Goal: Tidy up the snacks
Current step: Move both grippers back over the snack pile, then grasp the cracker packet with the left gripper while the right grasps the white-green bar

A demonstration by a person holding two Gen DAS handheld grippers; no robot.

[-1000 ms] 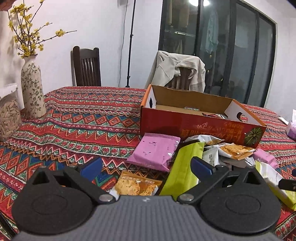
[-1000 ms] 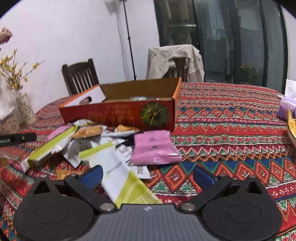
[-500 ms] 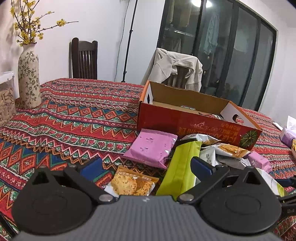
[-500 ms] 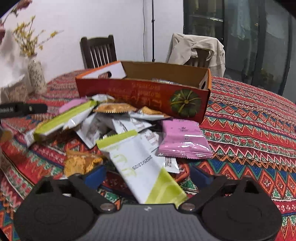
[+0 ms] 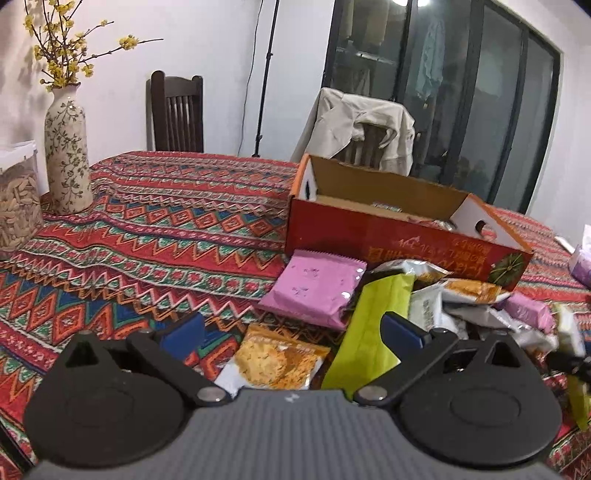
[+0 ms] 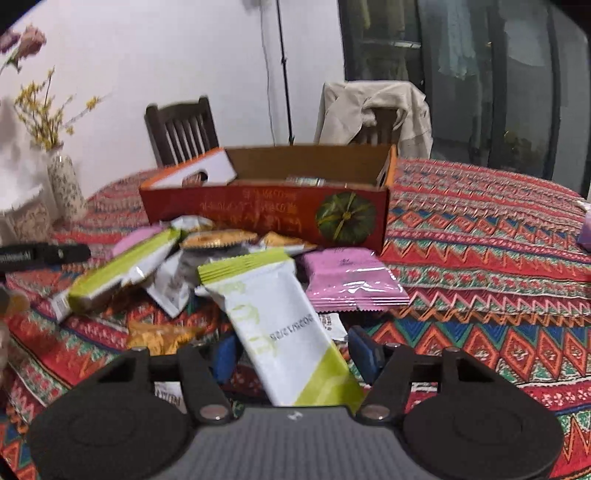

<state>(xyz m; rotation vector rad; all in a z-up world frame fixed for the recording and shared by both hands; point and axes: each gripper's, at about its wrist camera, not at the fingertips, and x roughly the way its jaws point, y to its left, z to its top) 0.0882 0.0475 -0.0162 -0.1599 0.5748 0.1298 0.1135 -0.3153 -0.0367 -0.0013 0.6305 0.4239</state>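
Right wrist: gripper straddles white-green packet.

Snack packets heaped on tablecloth before box; vase far left; chairs behind table.

Warm indoor lighting from a ceiling lamp at top, glare on pink snack wrapper, strong fisheye bending at edges, right wrist view motion-blurred, dark corner vignetting.
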